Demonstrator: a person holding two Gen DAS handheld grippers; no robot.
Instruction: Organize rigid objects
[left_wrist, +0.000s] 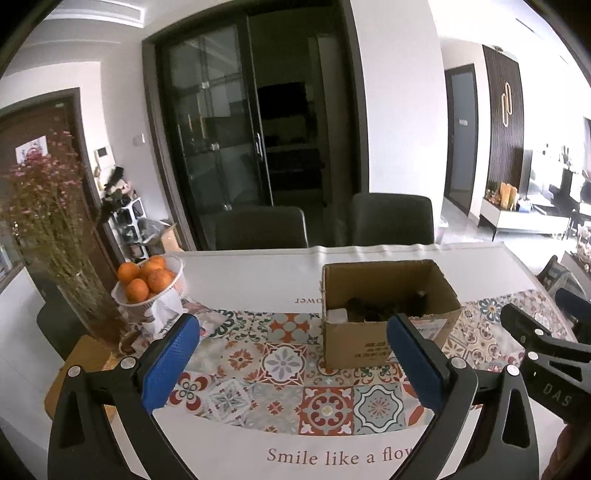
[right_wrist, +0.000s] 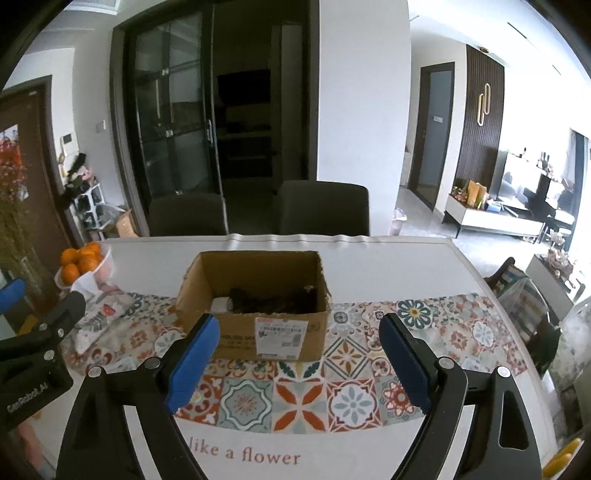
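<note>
An open cardboard box (left_wrist: 388, 332) stands on the patterned table runner (left_wrist: 288, 373); dark objects and something white lie inside, too dim to identify. It also shows in the right wrist view (right_wrist: 255, 332), with a white label on its near wall. My left gripper (left_wrist: 291, 354) is open and empty, held above the runner to the left of the box front. My right gripper (right_wrist: 299, 354) is open and empty, in front of the box. The right gripper's body shows at the right edge of the left wrist view (left_wrist: 546, 354).
A white basket of oranges (left_wrist: 147, 284) and a vase of dried flowers (left_wrist: 55, 221) stand at the table's left. A plastic packet (right_wrist: 99, 317) lies left of the box. Two dark chairs (left_wrist: 258, 227) stand behind the white table (left_wrist: 258, 273).
</note>
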